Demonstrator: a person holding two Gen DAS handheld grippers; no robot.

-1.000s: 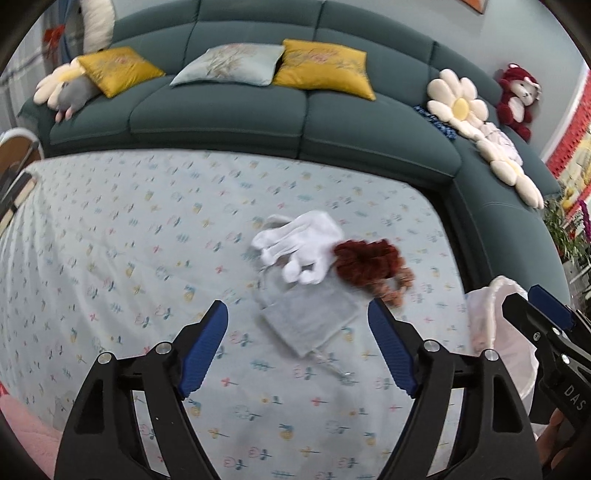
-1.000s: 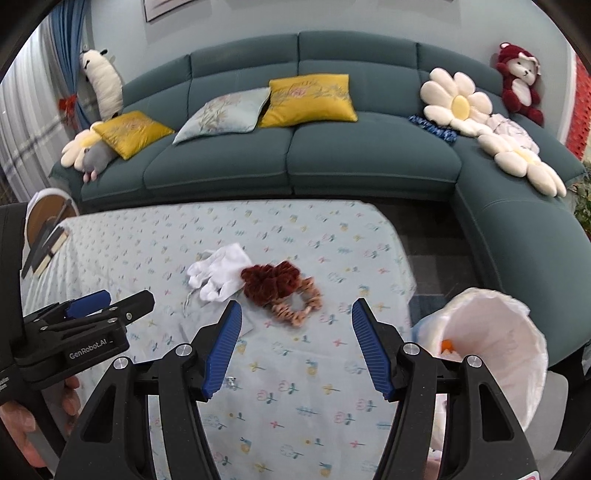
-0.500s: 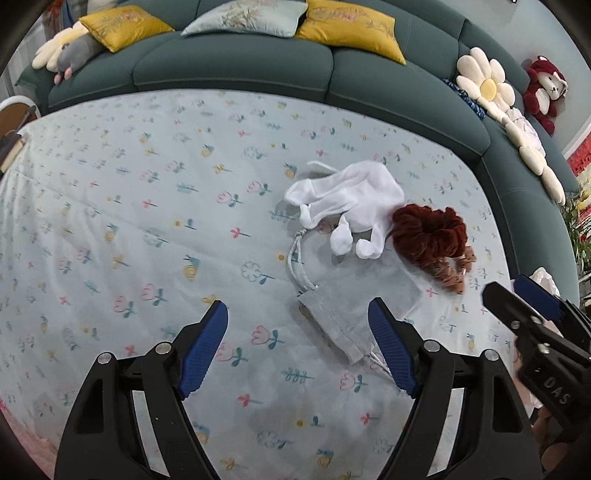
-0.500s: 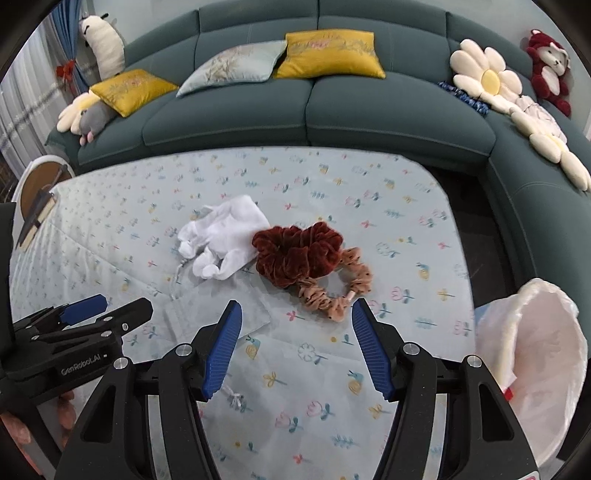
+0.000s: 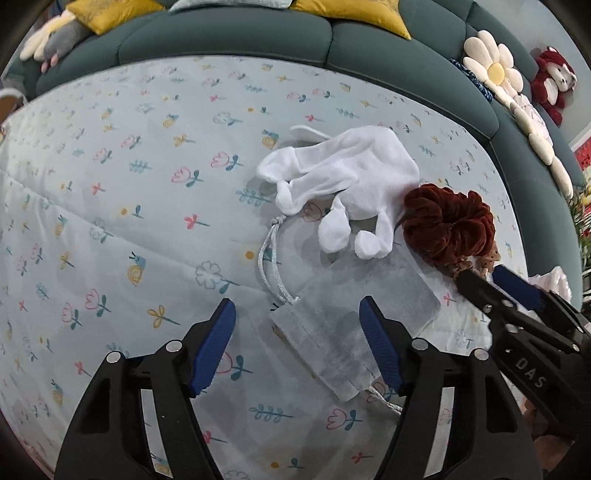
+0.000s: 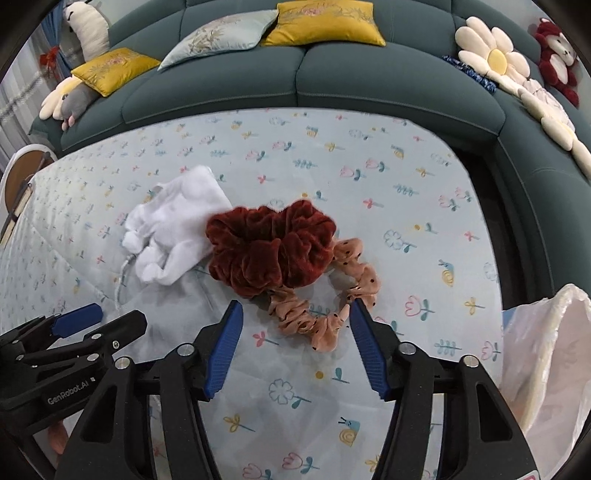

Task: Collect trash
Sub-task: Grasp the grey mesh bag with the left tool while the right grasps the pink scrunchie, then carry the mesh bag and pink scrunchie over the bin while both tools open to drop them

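Observation:
On the flowered tablecloth lie a grey drawstring pouch, a white glove, a dark red velvet scrunchie and a peach dotted scrunchie. My left gripper hangs low over the pouch. Its jaws are closing with the pouch's end between them, and the pads are not pressing on it. My right gripper hovers over the peach scrunchie. Its jaws are closing too, with the scrunchie's near loop between them and untouched. Each gripper shows in the other's view: the right gripper and the left gripper.
A white trash bag stands open at the table's right edge. A teal corner sofa with yellow cushions, flower pillows and a red plush bear wraps the far side and the right. A chair back is at the left.
Both grippers have come down toward the table, so the pouch, glove and scrunchies look larger and nearer. Both pairs of jaws stand narrower than before.

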